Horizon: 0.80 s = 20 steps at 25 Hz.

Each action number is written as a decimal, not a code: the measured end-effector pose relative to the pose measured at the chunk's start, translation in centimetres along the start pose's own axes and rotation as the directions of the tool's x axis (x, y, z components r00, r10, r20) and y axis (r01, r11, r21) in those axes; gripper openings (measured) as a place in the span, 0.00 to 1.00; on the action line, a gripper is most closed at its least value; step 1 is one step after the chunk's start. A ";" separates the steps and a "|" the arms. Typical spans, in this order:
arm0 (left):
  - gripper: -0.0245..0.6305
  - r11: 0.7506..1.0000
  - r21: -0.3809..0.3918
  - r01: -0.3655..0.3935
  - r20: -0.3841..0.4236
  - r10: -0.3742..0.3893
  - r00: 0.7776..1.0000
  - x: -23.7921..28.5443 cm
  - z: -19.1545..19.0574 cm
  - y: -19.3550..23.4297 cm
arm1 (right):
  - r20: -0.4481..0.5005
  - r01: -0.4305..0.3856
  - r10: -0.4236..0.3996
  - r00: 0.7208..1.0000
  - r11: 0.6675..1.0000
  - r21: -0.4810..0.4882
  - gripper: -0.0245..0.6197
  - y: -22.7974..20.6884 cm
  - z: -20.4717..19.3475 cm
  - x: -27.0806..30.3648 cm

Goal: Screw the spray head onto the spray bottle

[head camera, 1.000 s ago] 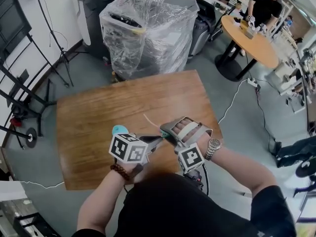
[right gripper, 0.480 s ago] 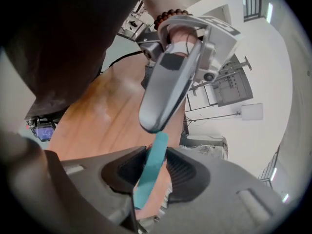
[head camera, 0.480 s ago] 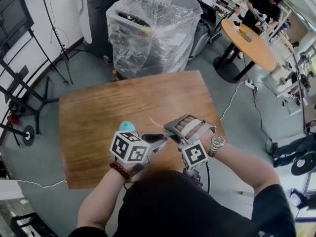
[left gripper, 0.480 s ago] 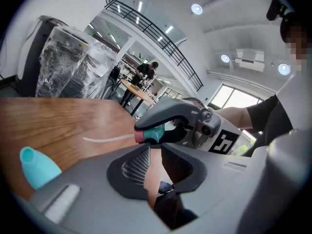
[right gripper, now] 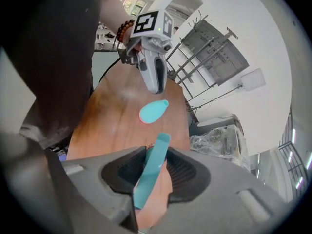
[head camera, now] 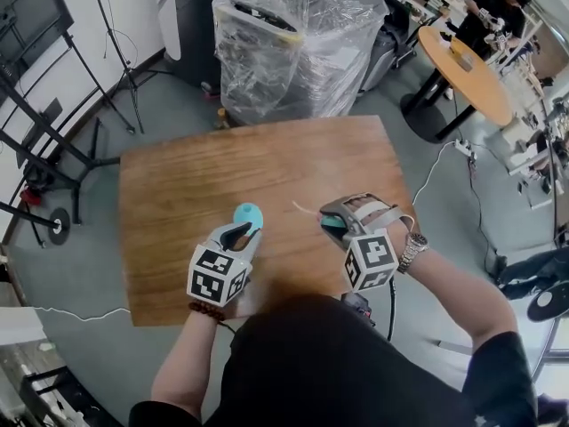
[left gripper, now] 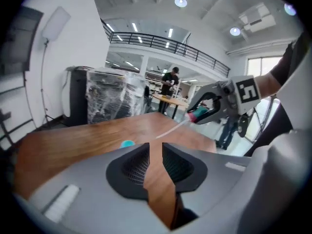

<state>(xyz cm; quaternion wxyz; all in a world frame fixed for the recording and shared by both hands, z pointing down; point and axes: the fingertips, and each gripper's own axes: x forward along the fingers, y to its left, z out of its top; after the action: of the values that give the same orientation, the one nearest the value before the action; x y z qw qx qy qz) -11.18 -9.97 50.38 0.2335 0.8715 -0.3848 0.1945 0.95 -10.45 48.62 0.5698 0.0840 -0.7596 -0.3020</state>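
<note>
Two grippers sit low in my head view, just ahead of the operator's dark shirt, each with its marker cube turned up toward the camera. On the left wrist I see a bead bracelet [head camera: 206,310], and on the right a watch [head camera: 412,249].

My left gripper [head camera: 240,233] has just been opening. In its own view the pads stand slightly apart with only bare wood showing through the gap, so it carries nothing. My right gripper [head camera: 331,219] has just been closing, and in its view the pads press on a teal part of the spray head [right gripper: 152,165]. A thin pale tube [head camera: 305,209] runs out from the head over the wood, toward the left gripper.

Just past the left gripper's tips, the teal spray bottle [head camera: 248,214] rests on the wooden surface [head camera: 178,194], clear of both grippers. From the right gripper view it looks to be lying on its side with the open neck pointing away from the left gripper.

Beyond the far edge of the surface stands a large machine wrapped in clear plastic [head camera: 293,43]. Farther back to the right is a round wooden table [head camera: 471,69], with a person in dark clothes [head camera: 493,12] beside it
</note>
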 end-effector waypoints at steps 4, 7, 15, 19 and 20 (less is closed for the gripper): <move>0.33 0.988 0.017 -0.157 -0.023 0.157 0.987 0.3 -2.5 4.1 | 0.018 -0.035 0.034 0.999 0.997 0.068 0.23 -0.1 0.3 0.2; 0.52 0.983 0.036 -0.181 -0.042 0.183 0.982 1.7 -4.0 5.4 | 0.025 -0.053 0.050 0.998 0.990 0.128 0.23 -0.4 0.7 -0.3; 0.75 0.983 0.117 -0.144 -0.097 0.156 0.983 6.5 -7.2 6.7 | 0.053 -0.091 0.080 0.995 0.963 0.253 0.23 -1.8 2.5 -2.1; 0.77 0.979 0.148 -0.138 -0.131 0.158 0.979 8.2 -8.4 7.3 | 0.079 -0.105 0.084 0.993 0.946 0.307 0.23 -2.5 3.2 -3.1; 0.77 0.978 0.156 -0.138 -0.140 0.160 0.977 8.5 -8.8 7.4 | 0.085 -0.108 0.085 0.993 0.942 0.318 0.23 -2.6 3.3 -3.3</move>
<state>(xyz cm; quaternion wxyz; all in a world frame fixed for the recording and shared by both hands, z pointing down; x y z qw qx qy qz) -12.92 -14.45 63.83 0.1828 0.8376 -0.4149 0.3047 -1.56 -9.79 43.87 0.5354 0.1279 -0.8215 -0.1487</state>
